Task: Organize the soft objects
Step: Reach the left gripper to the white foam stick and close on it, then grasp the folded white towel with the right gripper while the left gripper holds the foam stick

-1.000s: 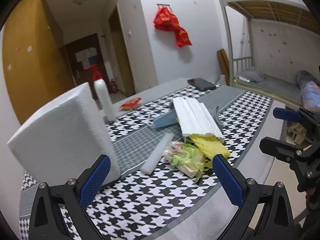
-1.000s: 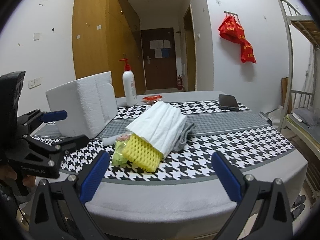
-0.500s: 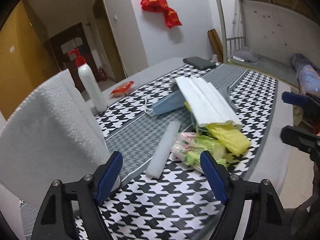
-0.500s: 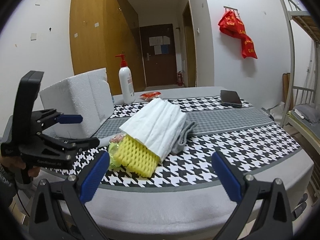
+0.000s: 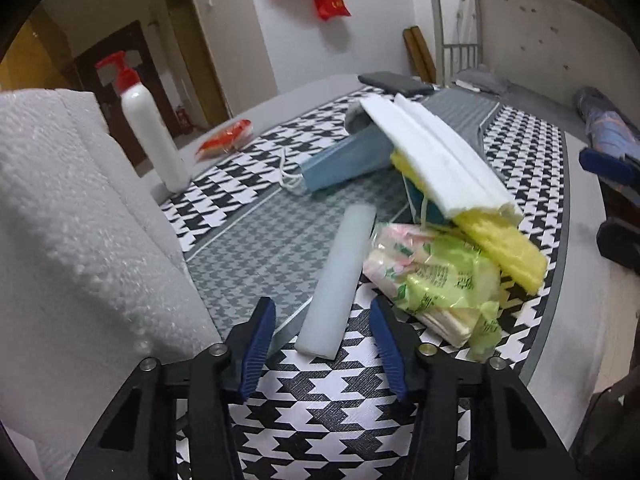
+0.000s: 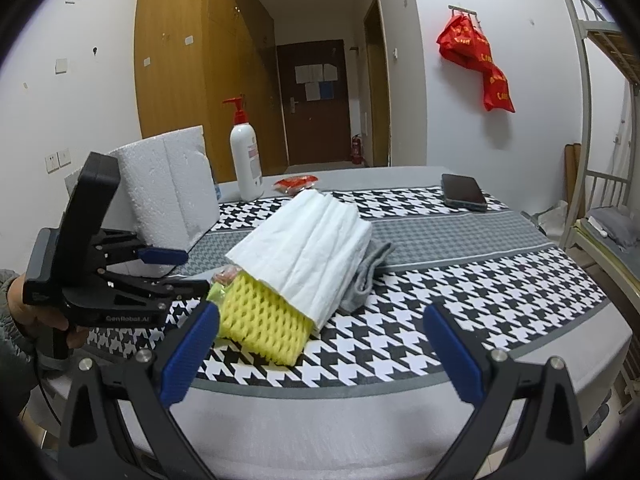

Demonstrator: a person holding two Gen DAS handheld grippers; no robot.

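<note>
over the checked table [image 5: 320,420], the left gripper [image 5: 322,336] tilts down, its jaws closing astride the white foam strip's [image 5: 338,280] near end, pads not touching; the right gripper [image 6: 320,344] hovers wide open, empty.

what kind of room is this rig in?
Likely a dorm room: metal bunk bed at one side, wooden wardrobe along the wall, entry door down a short hall. Work surface is a cloth-covered table.

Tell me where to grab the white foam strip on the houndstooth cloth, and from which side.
Take the white foam strip at its near end, across its narrow width, coming down from above and in front. It lies flat and long, pointing away from the left claw, with bare cloth to its left. Its right edge sits close against the green packet, so stay low on the strip. The claw's jaws have just been closing, straddling that end, not yet pressing.
</note>
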